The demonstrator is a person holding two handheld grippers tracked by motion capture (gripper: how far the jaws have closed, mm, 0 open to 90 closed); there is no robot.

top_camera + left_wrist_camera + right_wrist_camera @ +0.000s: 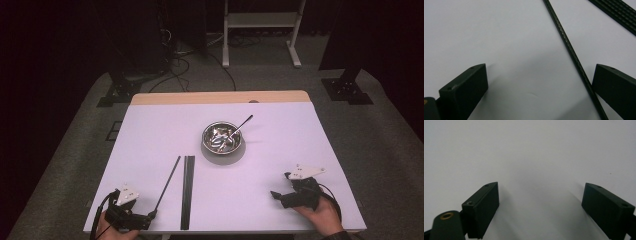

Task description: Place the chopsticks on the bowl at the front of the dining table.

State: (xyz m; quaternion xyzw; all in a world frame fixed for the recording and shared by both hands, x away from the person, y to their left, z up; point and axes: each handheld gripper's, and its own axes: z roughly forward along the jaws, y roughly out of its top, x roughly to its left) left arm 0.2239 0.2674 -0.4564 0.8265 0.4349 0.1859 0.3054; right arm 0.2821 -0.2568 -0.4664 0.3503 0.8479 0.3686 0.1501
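Left gripper sits low at the table's near edge with its jaws spread wide, holding nothing. One thin black rod lies flat on the table between the jaws, just beside the right-hand one; whether they touch is unclear. A flat black ribbed strip lies farther ahead and to that side. Right gripper, well apart, is also spread wide over bare tabletop.
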